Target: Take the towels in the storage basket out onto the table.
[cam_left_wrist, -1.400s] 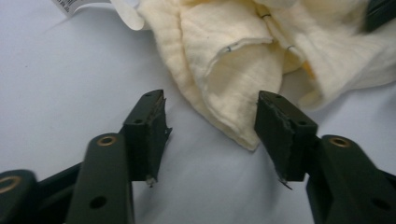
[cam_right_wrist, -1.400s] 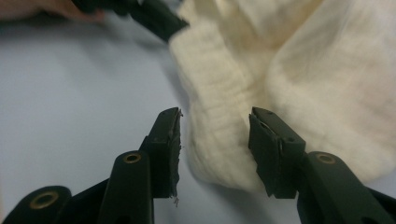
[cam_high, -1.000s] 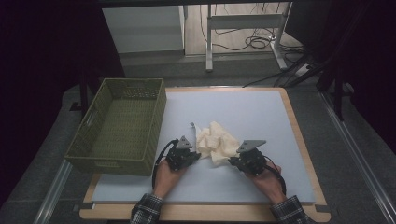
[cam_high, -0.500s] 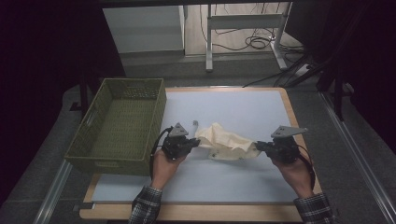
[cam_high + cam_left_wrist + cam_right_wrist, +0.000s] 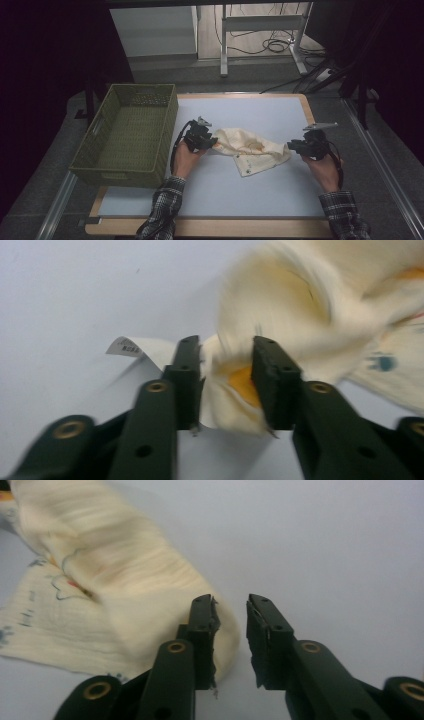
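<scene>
Pale grey worktop [image 5: 250, 200] with a wooden rim, set in a dim room, carries a cream cloth [image 5: 252, 147] lying rumpled and drawn out sideways near its middle, one printed corner folded toward the person. In the left gripper view the cloth's end [image 5: 235, 385] sits in the gap of the left tool [image 5: 209, 144], whose jaws have just been opening; the fabric is between them, but the pads stand apart from it and no longer pinch. A white label [image 5: 131, 346] lies flat just beyond that tool. The right tool [image 5: 295, 146], seen in the high view just off the cloth's other end, has likewise just been opening; in the right gripper view its jaws [image 5: 230, 630] are parted with nothing between them, the cloth [image 5: 125, 580] beside the left jaw. The step in hand appears to be laying the cloth out after a sideways stretch; done well, both tools would lift clear straight away from the fabric so no fold is dragged, then retake it at true corners. A green woven basket [image 5: 130, 135] stands at the worktop's left edge, close to the left hand [image 5: 186, 159], limiting room there; ahead, behind and on the right of the cloth the surface is bare.
</scene>
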